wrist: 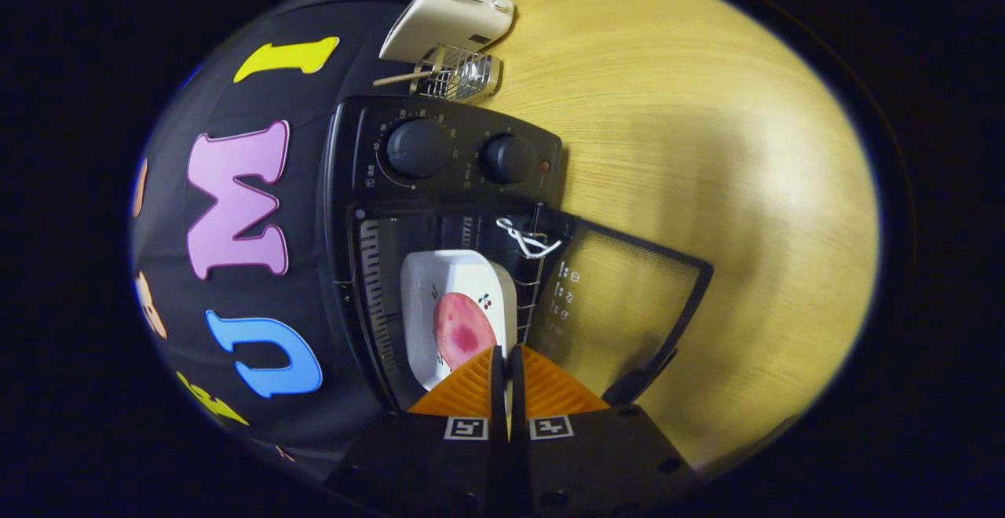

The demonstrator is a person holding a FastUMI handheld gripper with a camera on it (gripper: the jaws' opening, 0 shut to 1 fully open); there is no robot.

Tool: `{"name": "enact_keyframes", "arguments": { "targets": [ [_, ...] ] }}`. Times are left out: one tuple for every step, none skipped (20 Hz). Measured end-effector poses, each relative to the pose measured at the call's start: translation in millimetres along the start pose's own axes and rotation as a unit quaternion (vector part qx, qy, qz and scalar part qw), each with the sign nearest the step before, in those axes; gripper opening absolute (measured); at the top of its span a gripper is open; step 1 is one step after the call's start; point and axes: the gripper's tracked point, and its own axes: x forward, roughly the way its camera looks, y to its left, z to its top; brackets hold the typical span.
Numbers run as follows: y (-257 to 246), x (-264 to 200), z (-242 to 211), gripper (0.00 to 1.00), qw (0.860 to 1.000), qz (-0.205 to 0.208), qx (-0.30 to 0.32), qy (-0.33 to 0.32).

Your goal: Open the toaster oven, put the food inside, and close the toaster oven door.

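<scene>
Two fingers of the gripper (506, 361) pinch the white rectangular dish (455, 298), inside the black toaster oven (440, 157), lower centre

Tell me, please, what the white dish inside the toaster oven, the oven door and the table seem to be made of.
White dish: probably glazed ceramic; it looks glossy white with small printed motifs.
Oven door: apparently dark tinted glass in a black frame, since the wood grain shows through it.
Table: pale wood or wood-look laminate, matte, with fine grain lines.
The gripper holds its fingers nearly together, pinching the dish's rim.
</scene>
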Motion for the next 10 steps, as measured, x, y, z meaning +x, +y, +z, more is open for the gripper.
{"name": "enact_keyframes", "arguments": {
  "targets": [
    [1,6,-2,0.05,1.000,-0.005,0.011,-0.008],
    [3,12,-3,0.05,1.000,-0.011,0.022,-0.017],
    [5,18,-4,0.05,0.999,-0.017,0.034,-0.025],
    [7,24,-5,0.05,0.998,-0.021,0.049,-0.032],
    [8,31,-5,0.05,0.997,-0.026,0.064,-0.038],
    [10,35,-5,0.05,0.995,-0.031,0.080,-0.045],
    [13,40,-5,0.05,0.994,-0.032,0.094,-0.050],
    [17,45,-8,0.05,0.993,-0.032,0.106,-0.052],
    [18,50,-9,0.05,0.991,-0.036,0.117,-0.056],
    [20,56,-9,0.05,0.990,-0.038,0.124,-0.061]
  ]
}}
